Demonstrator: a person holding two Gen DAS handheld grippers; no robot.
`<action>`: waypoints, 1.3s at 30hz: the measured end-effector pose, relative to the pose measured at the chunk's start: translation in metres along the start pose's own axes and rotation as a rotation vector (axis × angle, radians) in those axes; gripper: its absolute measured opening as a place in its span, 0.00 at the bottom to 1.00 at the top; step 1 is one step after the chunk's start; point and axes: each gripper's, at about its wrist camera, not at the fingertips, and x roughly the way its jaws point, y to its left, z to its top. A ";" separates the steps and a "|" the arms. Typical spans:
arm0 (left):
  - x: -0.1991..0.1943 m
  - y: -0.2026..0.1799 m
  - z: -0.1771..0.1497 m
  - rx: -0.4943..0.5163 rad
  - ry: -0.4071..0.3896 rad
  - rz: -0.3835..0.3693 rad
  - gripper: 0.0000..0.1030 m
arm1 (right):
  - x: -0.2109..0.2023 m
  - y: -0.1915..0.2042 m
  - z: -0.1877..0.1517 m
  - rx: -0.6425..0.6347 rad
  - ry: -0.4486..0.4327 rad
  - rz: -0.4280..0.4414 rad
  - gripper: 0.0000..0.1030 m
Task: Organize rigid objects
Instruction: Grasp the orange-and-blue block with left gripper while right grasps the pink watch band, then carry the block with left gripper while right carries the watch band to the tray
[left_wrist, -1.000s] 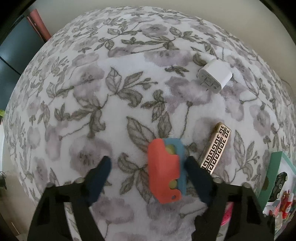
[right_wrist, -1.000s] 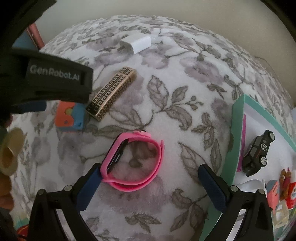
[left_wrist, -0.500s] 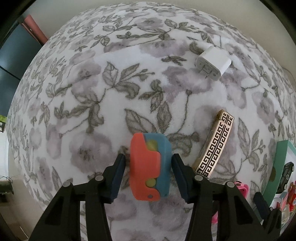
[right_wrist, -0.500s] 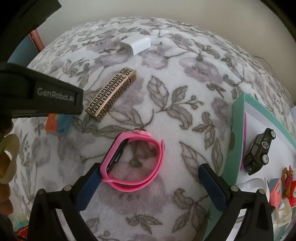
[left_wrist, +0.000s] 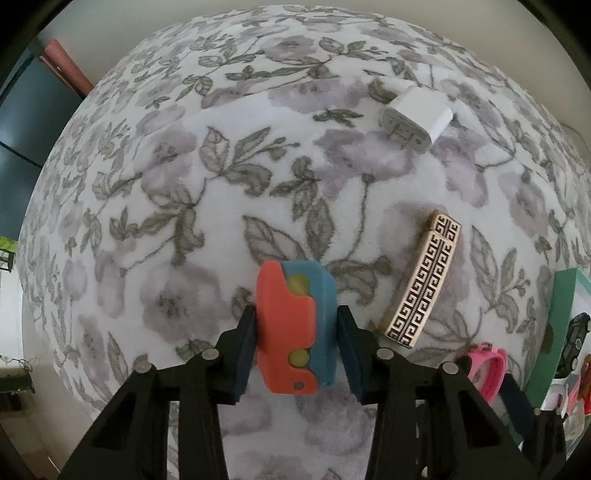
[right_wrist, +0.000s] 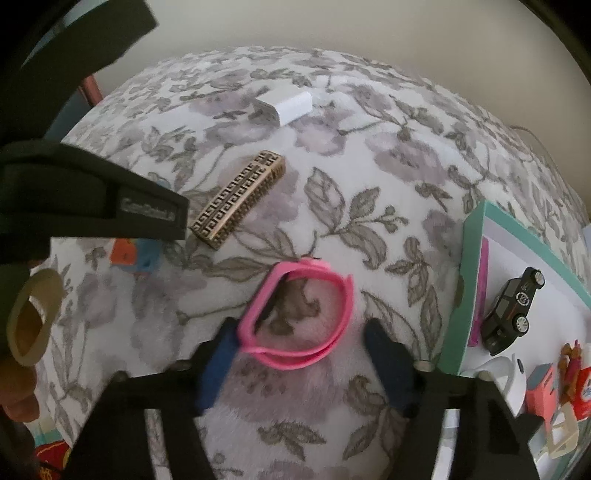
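A red and blue toy block (left_wrist: 295, 328) lies on the floral blanket (left_wrist: 177, 192). My left gripper (left_wrist: 295, 312) points down over it, and its closing jaws have both pads against the block's sides. In the right wrist view the same block (right_wrist: 135, 256) peeks out below the left gripper's black body. A pink wristwatch (right_wrist: 295, 317) lies between the closing jaws of my right gripper (right_wrist: 301, 325). Its left finger (right_wrist: 221, 350) touches the watch case, while the right finger (right_wrist: 384, 350) stands a little off the strap.
A gold patterned bar (left_wrist: 424, 280) and a white charger plug (left_wrist: 415, 120) lie further back on the blanket. A teal-rimmed tray (right_wrist: 469, 288) at the right holds a black toy car (right_wrist: 511, 310) and other small items. A tape roll (right_wrist: 31, 317) hangs at the far left.
The left jaws came in from wide apart until they met the red and blue block. The right jaws narrowed around the pink watch, which stayed in place.
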 end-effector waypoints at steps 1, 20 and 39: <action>0.001 -0.002 0.000 0.006 0.000 0.005 0.42 | -0.002 0.000 0.000 -0.002 0.001 0.006 0.58; -0.081 -0.007 -0.009 -0.017 -0.151 -0.073 0.42 | -0.066 -0.065 0.005 0.201 -0.123 0.060 0.56; -0.160 -0.124 -0.067 0.300 -0.318 -0.126 0.42 | -0.126 -0.210 -0.049 0.627 -0.144 -0.136 0.56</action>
